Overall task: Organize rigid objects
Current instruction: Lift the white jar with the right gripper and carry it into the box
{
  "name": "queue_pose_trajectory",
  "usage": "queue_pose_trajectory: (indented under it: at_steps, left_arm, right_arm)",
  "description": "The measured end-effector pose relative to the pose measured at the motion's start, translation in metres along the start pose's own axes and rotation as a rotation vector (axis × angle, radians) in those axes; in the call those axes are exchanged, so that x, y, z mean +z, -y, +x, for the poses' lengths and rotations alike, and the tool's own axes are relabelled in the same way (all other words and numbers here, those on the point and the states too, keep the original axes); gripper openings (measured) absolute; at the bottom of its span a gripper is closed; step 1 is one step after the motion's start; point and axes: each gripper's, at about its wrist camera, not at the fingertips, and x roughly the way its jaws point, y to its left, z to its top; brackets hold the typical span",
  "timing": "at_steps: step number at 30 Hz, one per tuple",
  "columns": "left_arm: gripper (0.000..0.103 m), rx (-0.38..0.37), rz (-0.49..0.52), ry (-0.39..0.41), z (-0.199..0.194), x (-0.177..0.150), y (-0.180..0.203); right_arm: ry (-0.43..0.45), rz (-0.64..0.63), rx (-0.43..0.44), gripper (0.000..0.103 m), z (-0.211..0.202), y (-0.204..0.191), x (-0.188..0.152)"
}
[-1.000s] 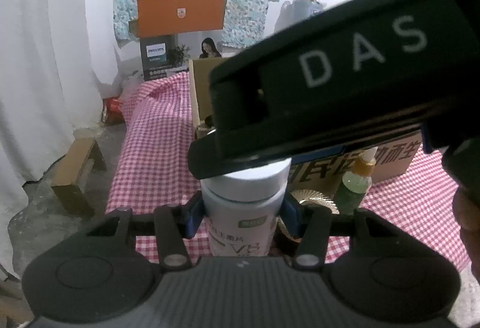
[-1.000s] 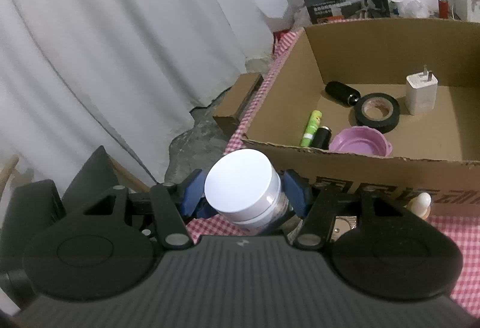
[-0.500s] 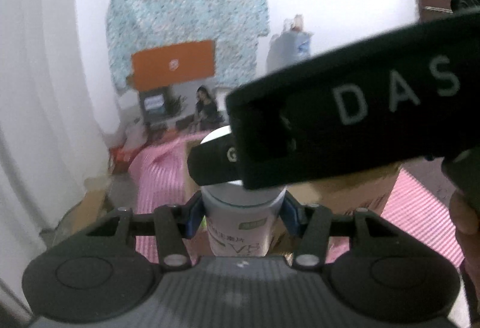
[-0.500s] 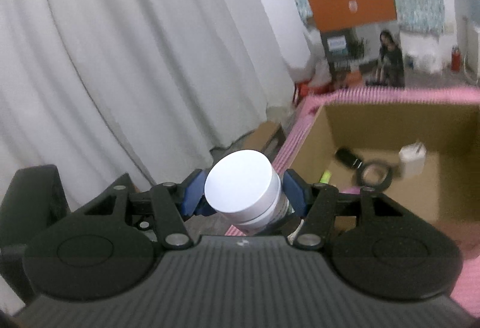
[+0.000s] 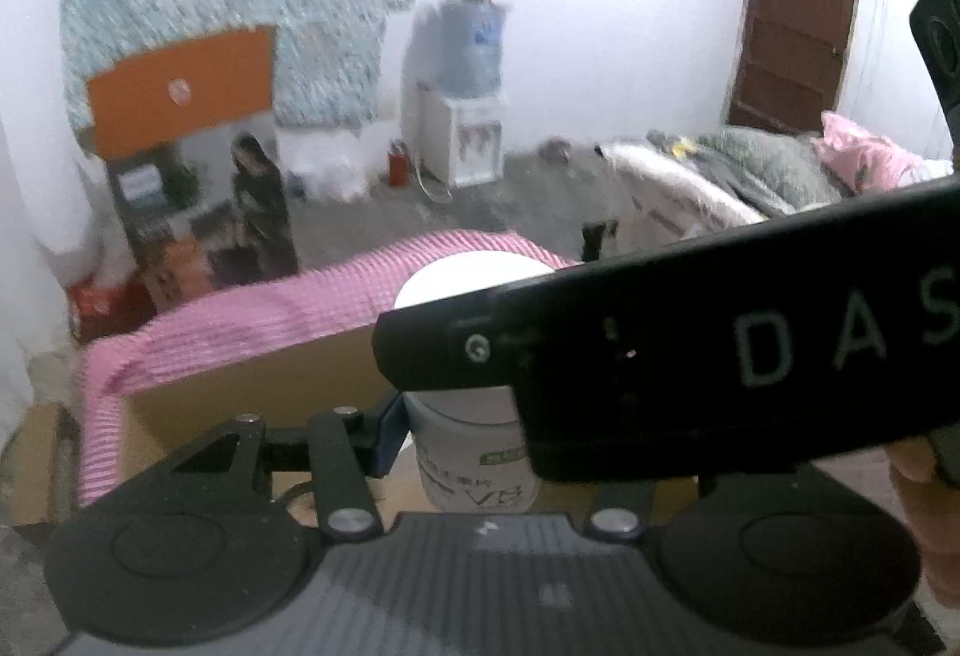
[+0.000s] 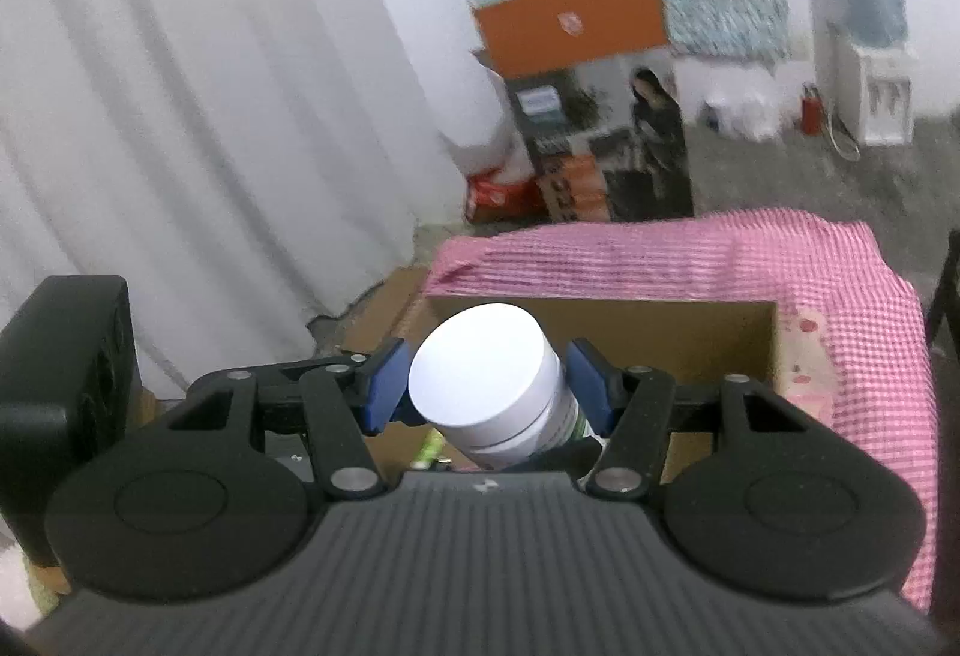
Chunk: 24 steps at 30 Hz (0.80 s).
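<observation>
My left gripper [image 5: 474, 440] is shut on a white supplement bottle [image 5: 474, 470] with a white cap, held upright. The black housing of the right-hand tool [image 5: 720, 356] crosses in front of the bottle's upper part and hides the left gripper's right pad. In the right wrist view my right gripper [image 6: 489, 386] is shut on a white-capped bottle [image 6: 480, 374], tilted with the cap toward the camera. I cannot tell whether it is the same bottle. An open cardboard box [image 6: 660, 332] lies just beyond and below; its inside is mostly hidden.
The box stands on a table under a pink checked cloth [image 6: 690, 254]. White curtains [image 6: 210, 116] hang at the left. On the floor behind are printed cartons [image 6: 600, 146] and a water dispenser [image 5: 468, 116]. A brown door [image 5: 792, 26] and bedding [image 5: 750, 170] are at the right.
Both grippers rose and moved forward with the white bottle still gripped. The box's contents dropped out of view and the far end of the room came into view.
</observation>
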Motion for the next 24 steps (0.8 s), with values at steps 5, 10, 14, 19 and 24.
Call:
queue_pose_trajectory:
  at_steps: [5, 10, 14, 19, 24]
  left_arm:
    - [0.054, -0.033, -0.024, -0.092, 0.053, 0.014, -0.003]
    - [0.054, -0.043, -0.037, -0.159, 0.092, 0.019, -0.004]
    - [0.054, -0.052, -0.058, -0.202, 0.121, 0.022, -0.011]
    - [0.054, -0.042, -0.063, -0.221, 0.135, 0.019, -0.017]
    - [0.054, -0.034, -0.064, -0.222, 0.136, 0.020, -0.019]
  right_arm:
    - [-0.062, 0.064, -0.009, 0.057, 0.026, 0.061, 0.012]
    - [-0.108, 0.103, -0.020, 0.057, 0.056, 0.103, 0.016]
    - [-0.142, 0.122, -0.027, 0.057, 0.080, 0.122, 0.016]
    - [-0.168, 0.109, -0.036, 0.057, 0.102, 0.129, 0.016]
    - [-0.193, 0.086, -0.040, 0.058, 0.122, 0.127, 0.017]
